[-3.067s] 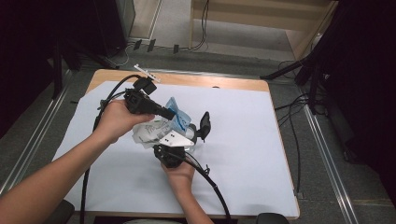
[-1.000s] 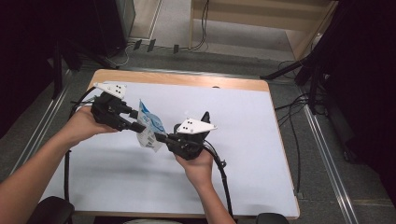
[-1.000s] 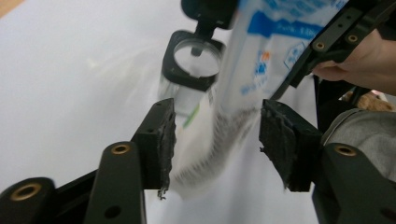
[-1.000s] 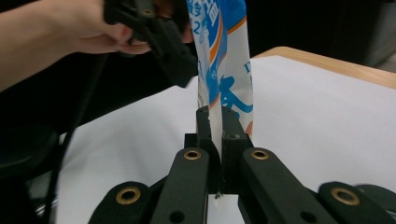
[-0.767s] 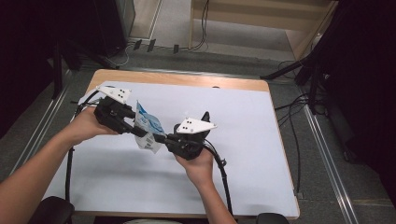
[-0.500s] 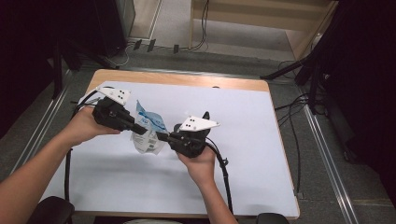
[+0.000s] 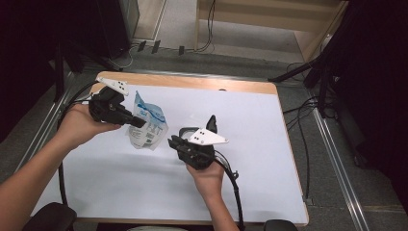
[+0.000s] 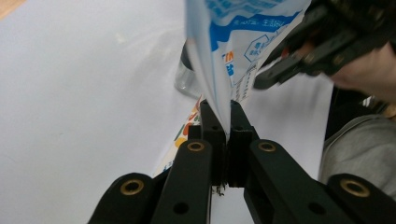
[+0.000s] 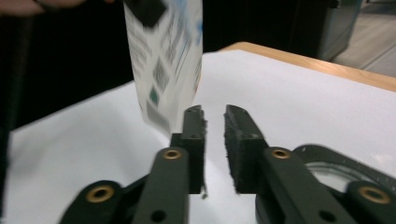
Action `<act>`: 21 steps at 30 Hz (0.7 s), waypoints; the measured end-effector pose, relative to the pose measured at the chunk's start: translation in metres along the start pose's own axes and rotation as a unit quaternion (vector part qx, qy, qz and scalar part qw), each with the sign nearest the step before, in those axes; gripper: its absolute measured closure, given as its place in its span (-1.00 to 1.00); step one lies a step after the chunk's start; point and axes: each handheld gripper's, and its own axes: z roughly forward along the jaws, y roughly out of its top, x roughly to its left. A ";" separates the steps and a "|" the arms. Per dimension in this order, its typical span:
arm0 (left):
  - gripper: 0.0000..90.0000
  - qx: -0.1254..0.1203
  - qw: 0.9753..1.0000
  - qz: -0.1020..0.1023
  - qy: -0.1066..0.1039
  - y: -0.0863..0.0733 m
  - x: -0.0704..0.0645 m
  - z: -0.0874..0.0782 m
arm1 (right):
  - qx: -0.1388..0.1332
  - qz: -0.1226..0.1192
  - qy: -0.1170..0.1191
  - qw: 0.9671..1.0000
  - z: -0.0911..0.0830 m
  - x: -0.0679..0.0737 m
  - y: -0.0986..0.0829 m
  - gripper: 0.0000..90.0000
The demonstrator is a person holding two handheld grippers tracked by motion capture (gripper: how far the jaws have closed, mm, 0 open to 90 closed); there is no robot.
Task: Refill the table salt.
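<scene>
Blue-white pouch (image 7: 146,126) clamped by left gripper (image 7: 139,122), left of centre; right gripper (image 7: 172,141) jaws parted, beside pouch, nothing held.

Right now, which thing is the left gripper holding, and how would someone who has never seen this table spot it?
Start at the white-covered table and go to its far left part, where the left gripper is. Clamped in its jaws hangs a plastic pouch, clear with blue-and-white print, held above the table. It is the one soft, printed item between the left gripper and the right gripper, whose jaws are parted.
</scene>
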 end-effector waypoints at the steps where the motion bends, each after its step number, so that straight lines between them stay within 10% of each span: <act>1: 1.00 0.001 1.000 0.001 -0.003 0.002 -0.002 -0.001 | 0.004 -0.005 -0.005 1.000 0.003 0.004 -0.004 0.95; 9: 1.00 0.012 0.999 -0.029 -0.007 0.014 -0.014 0.005 | 0.028 -0.035 -0.067 0.997 0.028 0.020 -0.023 1.00; 13: 1.00 0.017 0.997 -0.067 -0.014 0.021 -0.016 0.015 | 0.023 -0.042 -0.067 0.997 0.038 0.023 -0.025 1.00; 21: 1.00 0.034 0.996 -0.077 -0.005 0.032 -0.017 0.028 | 0.031 -0.028 -0.069 0.997 0.048 0.026 -0.036 0.78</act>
